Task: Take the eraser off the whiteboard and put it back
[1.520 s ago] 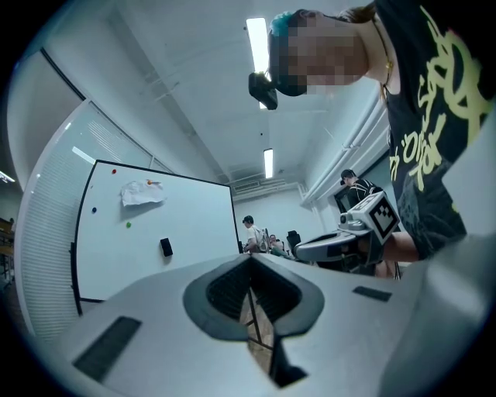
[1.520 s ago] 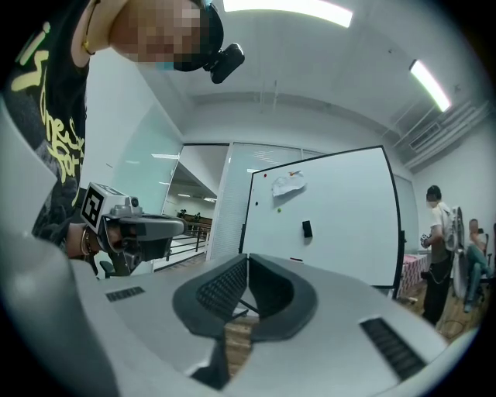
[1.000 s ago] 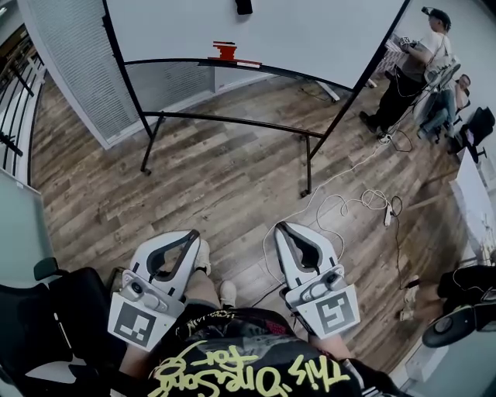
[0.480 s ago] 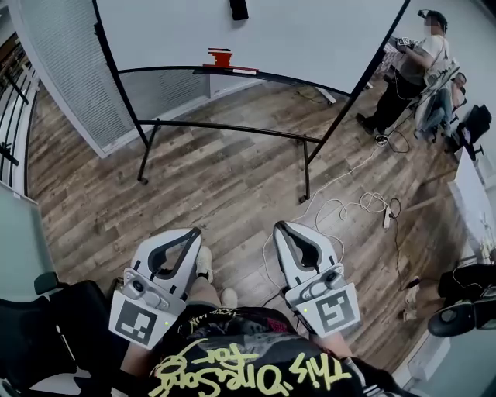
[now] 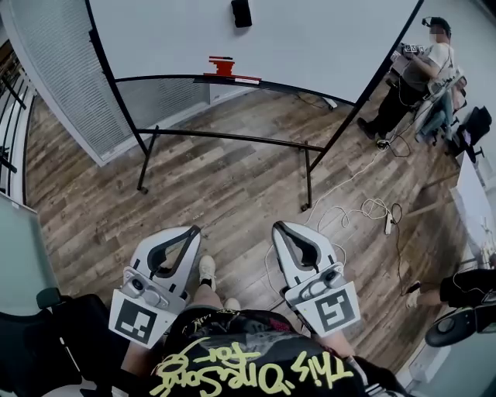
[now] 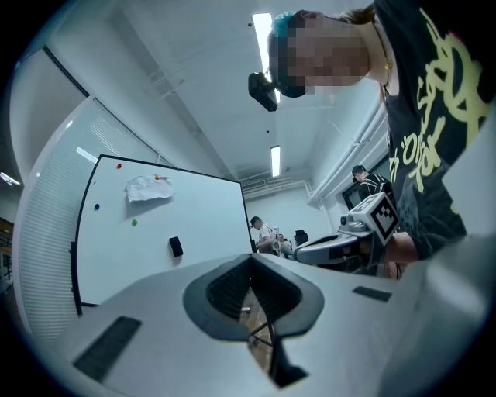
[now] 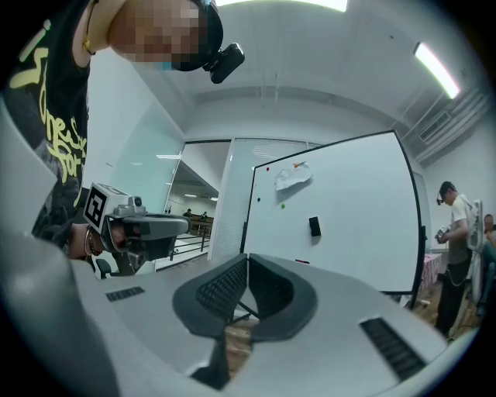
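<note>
While the left gripper (image 5: 172, 252) and right gripper (image 5: 298, 246) are closed and empty, the eraser (image 5: 241, 12) sits on the whiteboard (image 5: 325, 39). Its tray (image 5: 294, 85) holds something red (image 5: 223, 66).

Black eraser (image 5: 241, 12); white whiteboard (image 5: 325, 39); brown wood-grain floor (image 5: 232, 182).

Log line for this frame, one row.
left gripper: shut, empty | right gripper: shut, empty | eraser: on whiteboard, untouched

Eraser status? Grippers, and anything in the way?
Left gripper, right gripper shut, empty. Eraser on whiteboard, not reached. Nothing blocking; cable off right.
</note>
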### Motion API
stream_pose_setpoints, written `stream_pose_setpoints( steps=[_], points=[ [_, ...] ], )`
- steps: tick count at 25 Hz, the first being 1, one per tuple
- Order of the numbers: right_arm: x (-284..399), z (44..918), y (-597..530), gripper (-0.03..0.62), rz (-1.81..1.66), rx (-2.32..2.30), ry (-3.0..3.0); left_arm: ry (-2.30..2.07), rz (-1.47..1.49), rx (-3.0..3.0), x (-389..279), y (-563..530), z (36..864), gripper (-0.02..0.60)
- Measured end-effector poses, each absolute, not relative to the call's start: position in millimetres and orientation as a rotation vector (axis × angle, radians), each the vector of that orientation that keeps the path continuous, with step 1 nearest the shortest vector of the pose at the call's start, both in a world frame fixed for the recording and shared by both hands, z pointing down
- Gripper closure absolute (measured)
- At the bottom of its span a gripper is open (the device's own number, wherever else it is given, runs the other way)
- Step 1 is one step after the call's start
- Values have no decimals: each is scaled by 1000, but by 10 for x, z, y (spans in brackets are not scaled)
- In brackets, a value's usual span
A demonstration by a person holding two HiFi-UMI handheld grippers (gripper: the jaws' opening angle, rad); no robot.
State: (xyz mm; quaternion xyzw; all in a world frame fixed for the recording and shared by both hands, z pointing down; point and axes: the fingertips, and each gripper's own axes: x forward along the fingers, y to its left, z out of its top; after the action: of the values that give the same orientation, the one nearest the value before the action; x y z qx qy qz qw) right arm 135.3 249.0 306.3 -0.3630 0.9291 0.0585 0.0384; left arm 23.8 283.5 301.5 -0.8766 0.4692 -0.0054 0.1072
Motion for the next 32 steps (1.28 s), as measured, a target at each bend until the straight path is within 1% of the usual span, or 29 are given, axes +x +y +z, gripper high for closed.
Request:
stream_pose_setpoints(
  steps=[18, 32],
  points=[
    [1021, 2970, 1682, 583, 161, -1226, 2806, 1307, -20, -2636, -161, 1961, 2941, 574],
    [581, 2973, 1194, 583, 158, -1288, 2785, 1246, -8, -2657, -618, 1425, 2905, 575]
  ],
)
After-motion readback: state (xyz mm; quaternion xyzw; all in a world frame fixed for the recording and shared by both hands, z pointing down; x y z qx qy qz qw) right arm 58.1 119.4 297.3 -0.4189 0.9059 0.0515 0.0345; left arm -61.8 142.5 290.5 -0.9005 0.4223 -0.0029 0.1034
